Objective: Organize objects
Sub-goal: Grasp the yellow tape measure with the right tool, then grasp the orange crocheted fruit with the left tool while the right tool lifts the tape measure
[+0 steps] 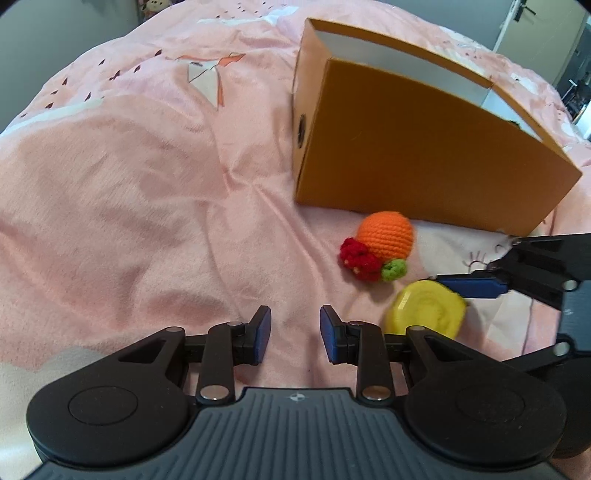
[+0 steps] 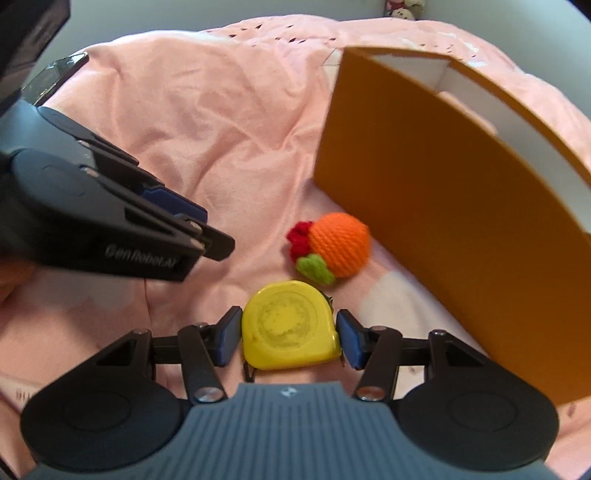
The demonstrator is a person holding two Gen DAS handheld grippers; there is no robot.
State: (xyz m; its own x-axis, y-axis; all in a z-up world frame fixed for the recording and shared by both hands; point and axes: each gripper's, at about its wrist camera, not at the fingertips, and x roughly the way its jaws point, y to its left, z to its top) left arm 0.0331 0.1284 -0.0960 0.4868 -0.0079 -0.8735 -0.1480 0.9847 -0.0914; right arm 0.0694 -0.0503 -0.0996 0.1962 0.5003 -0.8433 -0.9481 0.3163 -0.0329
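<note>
A yellow tape measure (image 2: 290,325) sits between the pads of my right gripper (image 2: 290,338), which is shut on it, just above the pink blanket; it also shows in the left wrist view (image 1: 424,308). A crocheted orange toy (image 2: 334,249) with red and green trim lies just beyond it, next to the open orange box (image 2: 443,206). The toy (image 1: 384,245) and the box (image 1: 417,147) show in the left wrist view too. My left gripper (image 1: 295,332) is open and empty over the blanket, left of the toy.
The pink blanket (image 1: 147,184) covers the bed, with folds and a printed pattern. The box stands at the right with its white inside (image 2: 491,110) showing. Plush toys (image 2: 404,11) sit at the far edge. A door (image 1: 539,37) is at the far right.
</note>
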